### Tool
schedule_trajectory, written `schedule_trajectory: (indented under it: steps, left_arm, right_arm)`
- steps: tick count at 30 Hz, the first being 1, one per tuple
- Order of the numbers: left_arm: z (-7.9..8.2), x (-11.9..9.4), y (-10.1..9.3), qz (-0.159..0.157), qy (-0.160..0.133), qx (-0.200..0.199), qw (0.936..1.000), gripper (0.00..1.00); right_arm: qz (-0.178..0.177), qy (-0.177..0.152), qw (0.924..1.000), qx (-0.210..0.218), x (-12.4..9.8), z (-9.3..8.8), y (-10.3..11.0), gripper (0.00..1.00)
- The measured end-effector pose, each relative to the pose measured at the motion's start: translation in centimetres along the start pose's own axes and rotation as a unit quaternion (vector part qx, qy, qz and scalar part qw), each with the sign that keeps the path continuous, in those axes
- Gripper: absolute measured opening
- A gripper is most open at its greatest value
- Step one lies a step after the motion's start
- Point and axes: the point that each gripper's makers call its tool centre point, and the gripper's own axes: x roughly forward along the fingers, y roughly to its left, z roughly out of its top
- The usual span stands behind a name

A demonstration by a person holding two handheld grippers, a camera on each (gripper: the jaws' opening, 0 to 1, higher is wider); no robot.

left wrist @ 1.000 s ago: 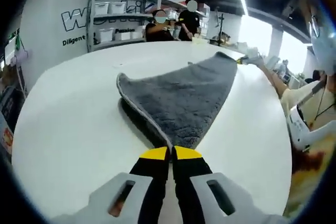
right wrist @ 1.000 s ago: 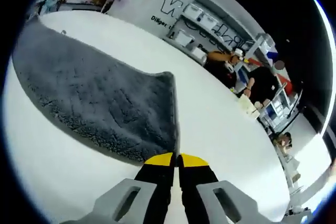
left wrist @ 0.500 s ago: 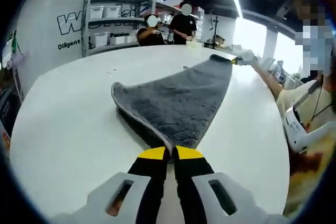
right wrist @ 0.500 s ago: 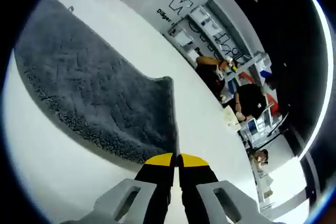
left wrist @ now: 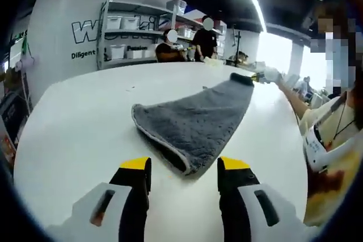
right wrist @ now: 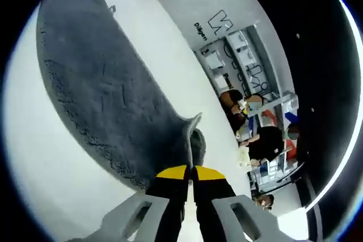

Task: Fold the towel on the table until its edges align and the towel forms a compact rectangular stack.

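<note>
Towel: grey pile, pale bound edge, lying folded over itself in a long tapering strip across the white table; near fold rounded, layers stacked at the near corner, far end lifted slightly.

Left gripper: jaws spread wide, yellow tips on either side of the towel's near corner, gripping nothing.

Right gripper: jaws pinched together on the towel's far corner, a small peak of cloth standing above the tips.

Risk, as judged: with one corner free and the other pinched, any pull from the right could drag or skew the top layer, so edges fail to meet.

Surroundings: shelving with bins; people at the far edge.
</note>
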Motion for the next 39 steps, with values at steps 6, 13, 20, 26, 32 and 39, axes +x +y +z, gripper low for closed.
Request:
schedule_trajectory:
  steps: [6, 13, 20, 26, 32, 39]
  left_arm:
    - [0.3, -0.6, 0.6, 0.008, -0.014, -0.008, 0.9998, 0.45]
    - [0.4, -0.9, 1.1, 0.014, -0.027, -0.018, 0.9994, 0.41]
    - [0.4, -1.0, 1.2, 0.016, -0.031, -0.022, 0.9991, 0.39]
    - [0.6, -1.1, 1.3, 0.015, -0.034, -0.024, 0.999, 0.38]
    - [0.6, -1.0, 1.2, 0.017, -0.033, -0.025, 0.999, 0.38]
    - [0.7, -0.9, 1.1, 0.016, -0.036, -0.028, 0.9989, 0.37]
  right_arm:
    - [0.013, -0.037, 0.9987, -0.032, -1.4, 3.5, 1.8, 0.0]
    - [0.048, -0.07, 0.9937, -0.073, -2.8, 6.2, 5.2, 0.0]
    - [0.084, -0.084, 0.9897, -0.08, -3.1, 6.4, 7.8, 0.01]
    - [0.073, -0.132, 0.9886, 0.003, -3.8, 7.7, 6.8, 0.28]
    - [0.115, -0.125, 0.9728, 0.157, -3.0, 7.3, 5.9, 0.29]
    - [0.138, -0.086, 0.9644, 0.209, -0.7, 6.5, 6.9, 0.23]
